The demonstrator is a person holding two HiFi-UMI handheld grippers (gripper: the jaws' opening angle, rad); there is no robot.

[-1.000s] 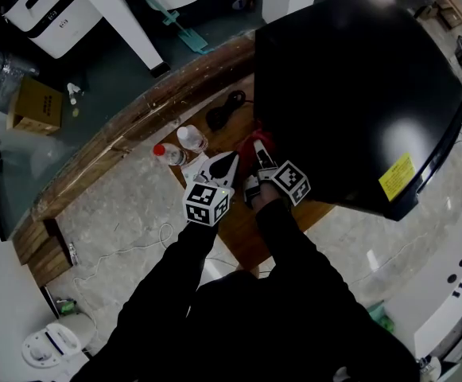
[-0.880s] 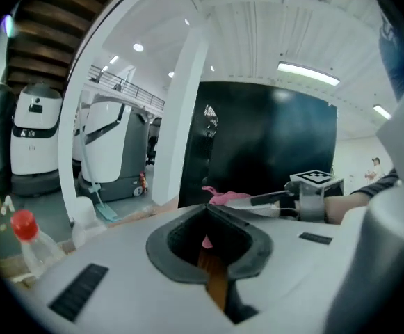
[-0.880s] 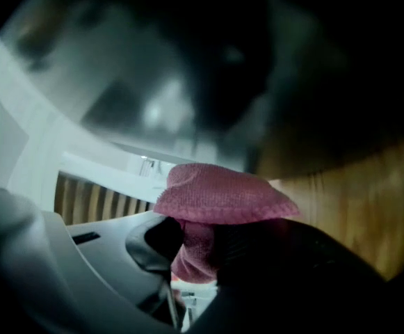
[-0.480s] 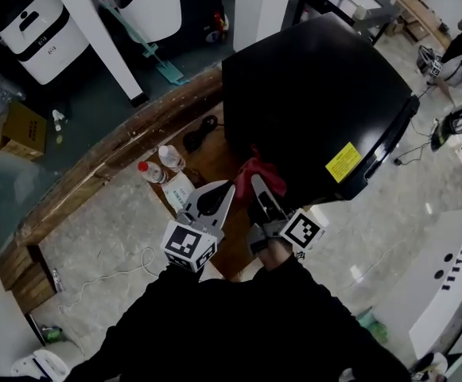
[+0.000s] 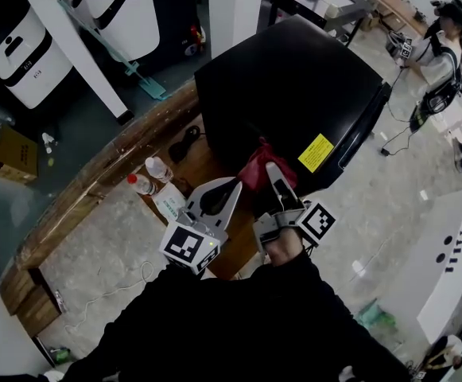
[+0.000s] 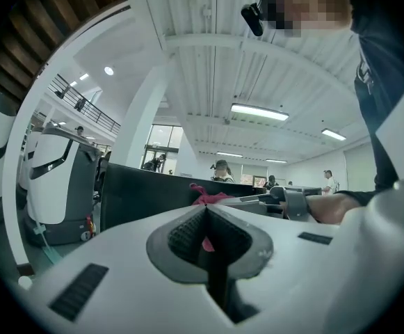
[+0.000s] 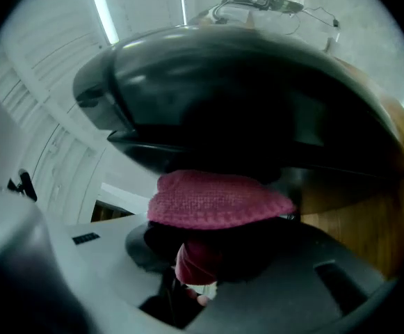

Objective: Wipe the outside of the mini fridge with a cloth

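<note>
Fingers of the right gripper pinch the red cloth against the black mini fridge. The left gripper hangs just beside, fingers together, empty.

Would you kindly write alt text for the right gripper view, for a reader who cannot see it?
The right gripper grips a bunched red cloth between its jaws, close to the black mini fridge, which stands on a wooden surface.

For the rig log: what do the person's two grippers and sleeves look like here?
The left gripper and the right gripper both have pale grey, wedge-shaped bodies, with dark pads lining the jaws. Each carries a cube with black-and-white square markers. The person wears black sleeves.
</note>
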